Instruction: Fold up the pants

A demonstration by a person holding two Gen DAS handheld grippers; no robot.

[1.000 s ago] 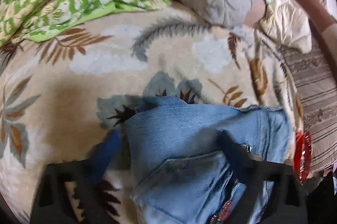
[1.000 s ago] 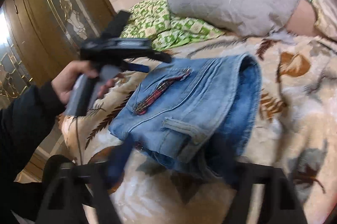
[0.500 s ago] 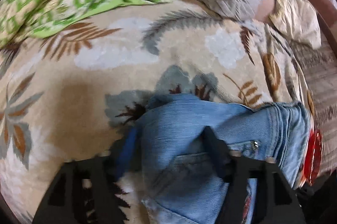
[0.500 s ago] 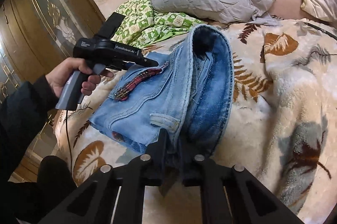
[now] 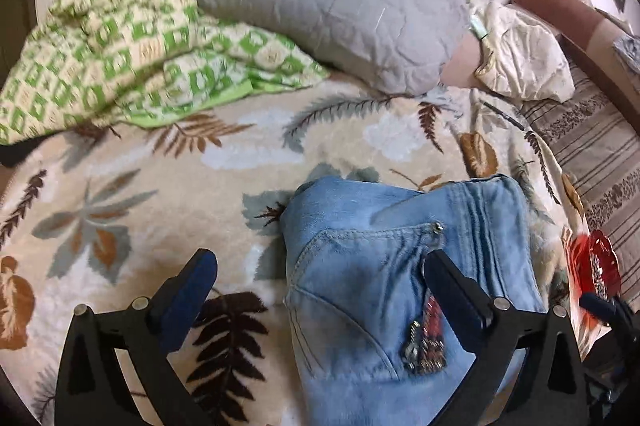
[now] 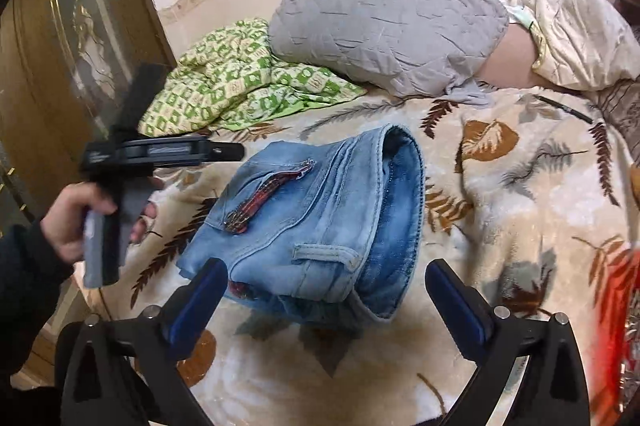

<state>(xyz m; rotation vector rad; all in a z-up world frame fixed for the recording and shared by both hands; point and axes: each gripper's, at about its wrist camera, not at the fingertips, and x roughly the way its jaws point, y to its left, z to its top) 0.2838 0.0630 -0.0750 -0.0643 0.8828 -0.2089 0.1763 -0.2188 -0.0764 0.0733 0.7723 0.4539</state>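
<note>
Folded pants (image 6: 316, 218) lie released at frame centre on the blanket (image 6: 520, 185), left gripper (image 5: 320, 290) and right gripper (image 6: 324, 290) jaws opening, gripping nothing, apparently because the fold is complete.

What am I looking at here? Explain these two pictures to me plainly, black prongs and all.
No robot: a person holds a two-fingered tool in each hand, each with a camera looking along its fingers. One picture looks from the left hand-held gripper, the other from the right hand-held gripper. The right view also shows the person's left hand gripping its tool. On the leaf-patterned blanket lie folded jeans, with a grey pillow and a green checked cloth behind. Both pairs of jaws are opening and press on nothing; the jeans lie free.
</note>
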